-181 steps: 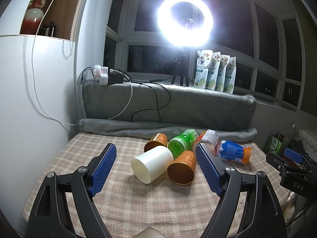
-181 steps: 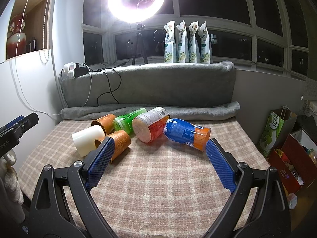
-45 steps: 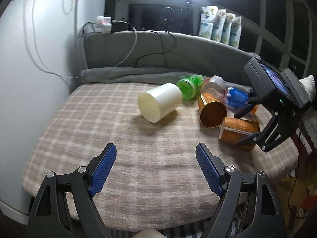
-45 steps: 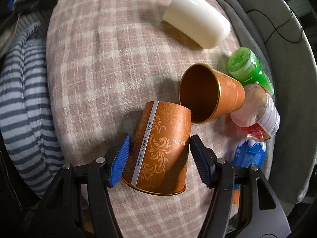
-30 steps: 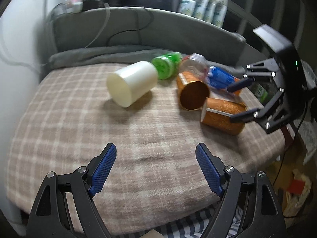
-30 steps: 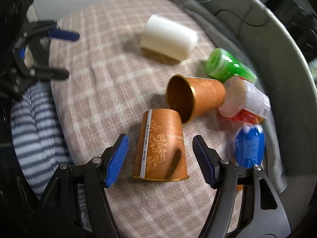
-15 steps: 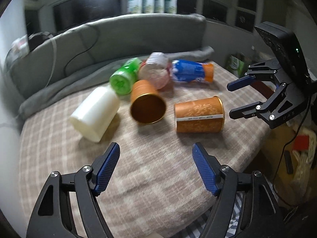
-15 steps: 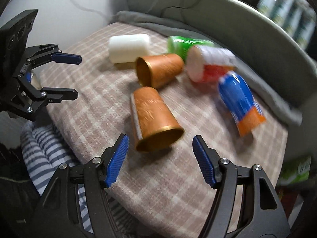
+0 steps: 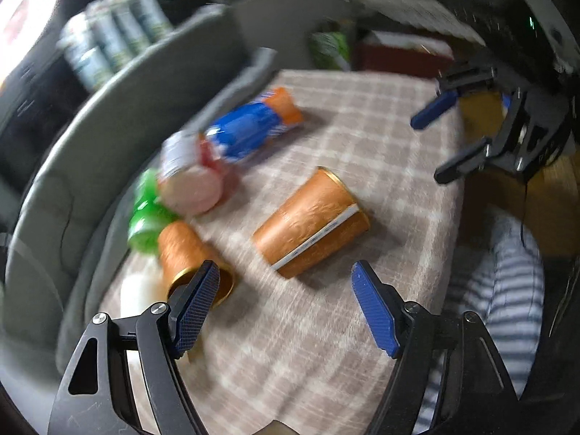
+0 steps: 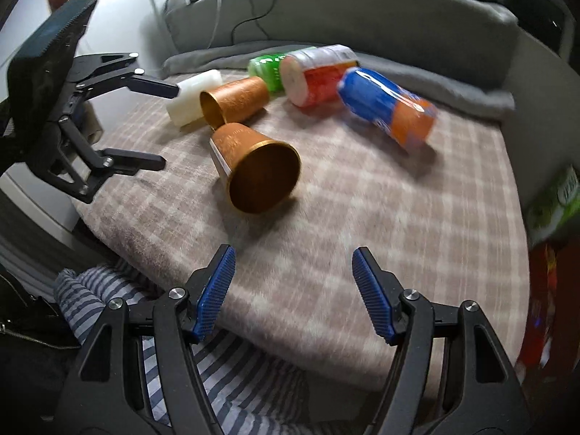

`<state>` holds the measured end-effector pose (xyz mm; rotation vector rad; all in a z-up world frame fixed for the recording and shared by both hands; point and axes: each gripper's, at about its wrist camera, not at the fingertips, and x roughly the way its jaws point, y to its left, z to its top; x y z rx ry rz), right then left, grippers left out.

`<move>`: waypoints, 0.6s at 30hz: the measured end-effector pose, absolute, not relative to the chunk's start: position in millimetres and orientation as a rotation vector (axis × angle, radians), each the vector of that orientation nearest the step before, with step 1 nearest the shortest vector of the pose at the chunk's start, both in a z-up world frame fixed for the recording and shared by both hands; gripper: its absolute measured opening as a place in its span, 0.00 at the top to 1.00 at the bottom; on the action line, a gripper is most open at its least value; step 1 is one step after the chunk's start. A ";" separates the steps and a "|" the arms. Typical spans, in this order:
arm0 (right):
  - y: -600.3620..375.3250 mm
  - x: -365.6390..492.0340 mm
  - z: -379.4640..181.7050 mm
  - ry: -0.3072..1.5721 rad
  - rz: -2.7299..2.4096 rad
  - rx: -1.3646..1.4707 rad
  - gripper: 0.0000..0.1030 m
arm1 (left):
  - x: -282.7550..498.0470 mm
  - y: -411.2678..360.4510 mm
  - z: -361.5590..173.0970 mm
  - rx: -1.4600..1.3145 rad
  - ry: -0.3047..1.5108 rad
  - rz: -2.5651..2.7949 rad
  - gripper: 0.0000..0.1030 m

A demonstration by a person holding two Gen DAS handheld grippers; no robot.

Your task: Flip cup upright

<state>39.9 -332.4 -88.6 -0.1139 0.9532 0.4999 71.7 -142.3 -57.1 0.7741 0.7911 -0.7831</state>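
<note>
While on its side, tapered embossed copper cup [image 10: 253,170] on plaid cloth [image 10: 380,217]; both claws agape, empty.

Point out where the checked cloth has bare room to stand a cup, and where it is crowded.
Bare cloth lies between the near cup, the blue bottle and the right gripper. Crowded: the far left, where second cup, white cup, green bottle and red bottle bunch.
</note>
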 end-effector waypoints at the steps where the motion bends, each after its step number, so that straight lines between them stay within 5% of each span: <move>1: -335.6 37.5 -89.2 0.953 0.493 -0.096 0.32 | 74.8 -150.1 -59.1 0.814 0.797 -0.809 0.27; 18: -399.0 37.3 -98.3 0.968 0.412 0.191 0.32 | 89.4 -230.4 -114.8 1.332 0.856 -0.947 0.26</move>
